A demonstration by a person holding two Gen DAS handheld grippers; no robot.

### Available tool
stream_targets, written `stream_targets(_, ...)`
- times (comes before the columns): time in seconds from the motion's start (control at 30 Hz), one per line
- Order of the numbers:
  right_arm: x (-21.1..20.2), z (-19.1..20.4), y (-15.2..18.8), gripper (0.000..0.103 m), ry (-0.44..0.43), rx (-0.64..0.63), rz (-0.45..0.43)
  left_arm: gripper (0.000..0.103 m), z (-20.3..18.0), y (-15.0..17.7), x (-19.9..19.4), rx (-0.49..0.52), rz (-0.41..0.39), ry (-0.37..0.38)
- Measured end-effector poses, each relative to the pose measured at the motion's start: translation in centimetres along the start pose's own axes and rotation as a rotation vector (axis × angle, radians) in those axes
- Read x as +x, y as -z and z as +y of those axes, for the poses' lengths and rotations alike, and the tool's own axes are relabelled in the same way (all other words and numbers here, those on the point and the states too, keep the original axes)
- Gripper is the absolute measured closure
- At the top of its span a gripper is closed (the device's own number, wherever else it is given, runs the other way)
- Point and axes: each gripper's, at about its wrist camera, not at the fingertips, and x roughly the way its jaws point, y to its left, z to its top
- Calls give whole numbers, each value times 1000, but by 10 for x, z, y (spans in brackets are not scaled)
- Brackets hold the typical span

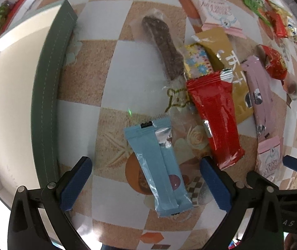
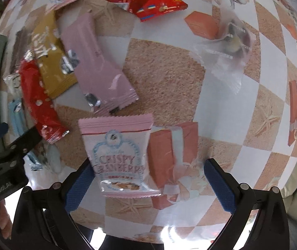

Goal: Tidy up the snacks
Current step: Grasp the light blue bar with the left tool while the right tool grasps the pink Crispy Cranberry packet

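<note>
Both grippers wide open, holding nothing: left gripper [image 1: 145, 184] straddles the blue packet [image 1: 161, 170], right gripper [image 2: 150, 184] the cranberry pouch [image 2: 120, 156]. Slick wrappers could squirt out sideways when squeezed.

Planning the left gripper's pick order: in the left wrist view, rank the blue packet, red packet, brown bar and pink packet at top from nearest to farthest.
1. Blue packet, between the open left gripper's fingers.
2. Red packet, ahead right.
3. Brown bar, farther, centre.
4. Pink packet, top right.

The left gripper [image 1: 146, 184] stood wide open, a light-blue foil snack bar packet [image 1: 161, 166] lying flat on the checkered tablecloth [image 1: 106, 79] between its jaws.
</note>
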Motion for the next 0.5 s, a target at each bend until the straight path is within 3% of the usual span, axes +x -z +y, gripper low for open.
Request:
stream_targets(0.07,-5,8,2,14,9,-3,-26,6,-1,-1,0,25,18,1)
stream_targets(0.2,-21,17,7,59,22,-35,-78,25,-12,3,-6,132,-6,-6)
stream_targets(0.37,-29,8,6,59,-90,50,-71,78,-18,3,-15,260,-16,12)
stream_targets(0.5,-39,-4,14,59,-155,97,-79,78,-4,-1,-24,255,-2,85)
